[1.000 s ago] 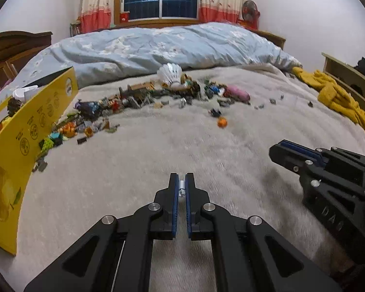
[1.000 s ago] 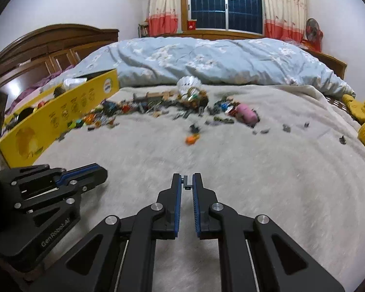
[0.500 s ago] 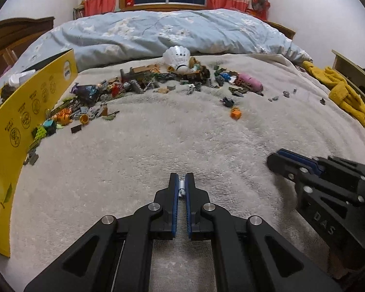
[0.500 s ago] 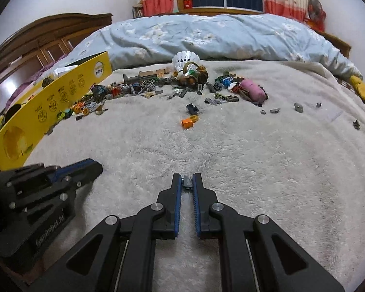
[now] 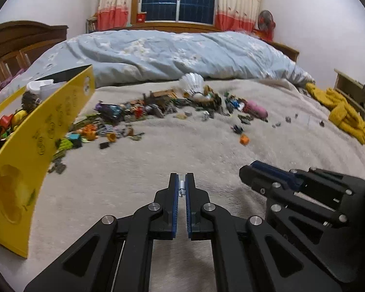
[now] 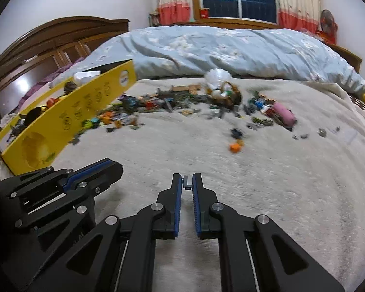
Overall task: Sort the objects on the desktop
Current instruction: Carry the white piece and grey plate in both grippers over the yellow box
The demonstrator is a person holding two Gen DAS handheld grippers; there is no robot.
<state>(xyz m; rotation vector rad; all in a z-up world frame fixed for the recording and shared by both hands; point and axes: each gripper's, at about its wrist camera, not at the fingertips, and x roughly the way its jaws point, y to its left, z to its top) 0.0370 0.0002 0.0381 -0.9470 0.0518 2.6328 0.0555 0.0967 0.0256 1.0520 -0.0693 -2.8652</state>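
Note:
My left gripper [image 5: 181, 182] is shut on a small white piece [image 5: 181, 187] above the bare beige blanket. My right gripper [image 6: 187, 178] is shut on a small grey piece [image 6: 187, 182]; it also shows in the left wrist view [image 5: 255, 170]. The left gripper shows in the right wrist view [image 6: 109, 168]. A pile of small toy parts [image 5: 158, 109] lies far ahead, with a white shuttlecock [image 5: 193, 84], a pink toy [image 5: 256, 109] and an orange block [image 5: 244, 140]. A yellow box [image 5: 48, 131] with sorted items stands at the left.
A light blue duvet [image 5: 170, 56] lies behind the pile. A yellow cloth [image 5: 345, 114] lies at the right edge. A wooden headboard [image 6: 48, 46] is at the left. Beige blanket [image 6: 279, 182] spreads between the grippers and the pile.
Both views have tilted up and pulled back a little from the pile. Both grippers stay shut on their small pieces, side by side.

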